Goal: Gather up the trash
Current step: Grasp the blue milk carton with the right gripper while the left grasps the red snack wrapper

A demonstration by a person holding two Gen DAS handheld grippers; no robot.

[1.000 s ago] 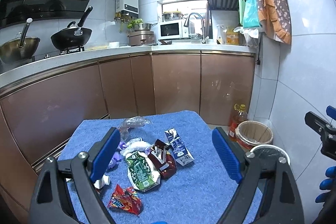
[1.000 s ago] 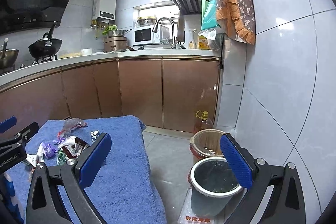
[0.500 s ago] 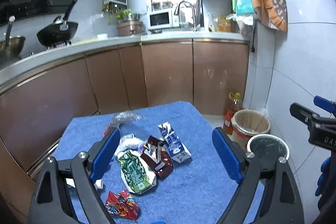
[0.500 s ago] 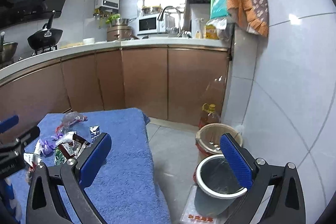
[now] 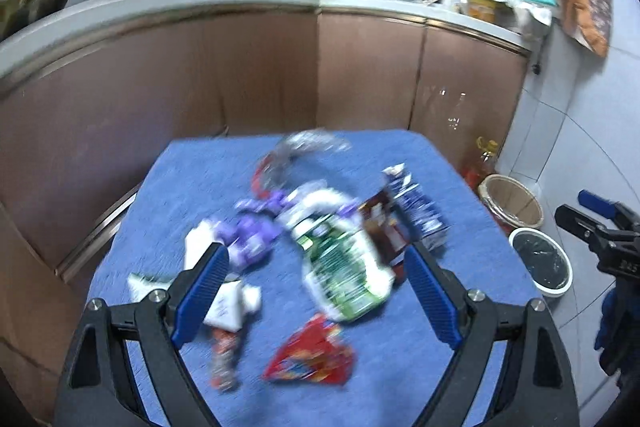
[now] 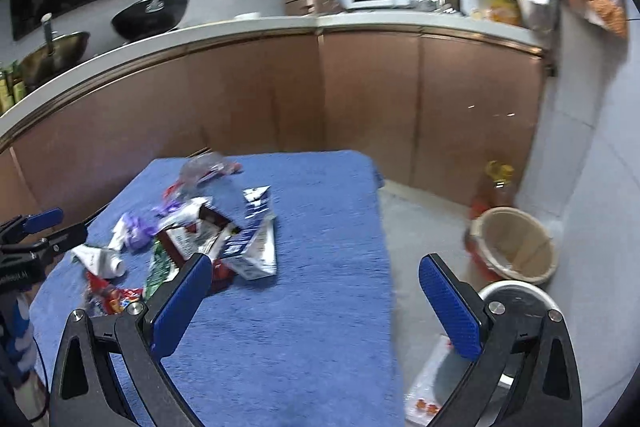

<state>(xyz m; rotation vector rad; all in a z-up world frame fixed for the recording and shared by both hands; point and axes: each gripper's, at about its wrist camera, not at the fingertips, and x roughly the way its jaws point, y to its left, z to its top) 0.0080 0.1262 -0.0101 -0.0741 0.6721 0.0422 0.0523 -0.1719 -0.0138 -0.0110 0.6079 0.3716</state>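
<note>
Several pieces of trash lie on a blue towel (image 5: 224, 183) over a table: a green-and-white wrapper (image 5: 340, 267), a red wrapper (image 5: 312, 359), a blue-and-white carton (image 5: 416, 211) (image 6: 252, 243), purple wrappers (image 5: 250, 233) and a clear plastic bag (image 5: 308, 147). My left gripper (image 5: 316, 291) is open and empty above the near part of the pile. My right gripper (image 6: 314, 303) is open and empty over the towel's right edge, with the carton just beyond its left finger. A white trash bin (image 5: 540, 263) (image 6: 516, 297) stands on the floor to the right.
A tan bucket (image 6: 516, 247) and an oil bottle (image 6: 494, 183) stand on the floor by the white tiled wall. Brown kitchen cabinets (image 5: 360, 75) under a counter run behind the table. The view is blurred by motion.
Both grippers have tilted down and moved nearer the table, so the trash pile looks larger and closer. The right gripper has swung left towards the towel. Both stay open.
</note>
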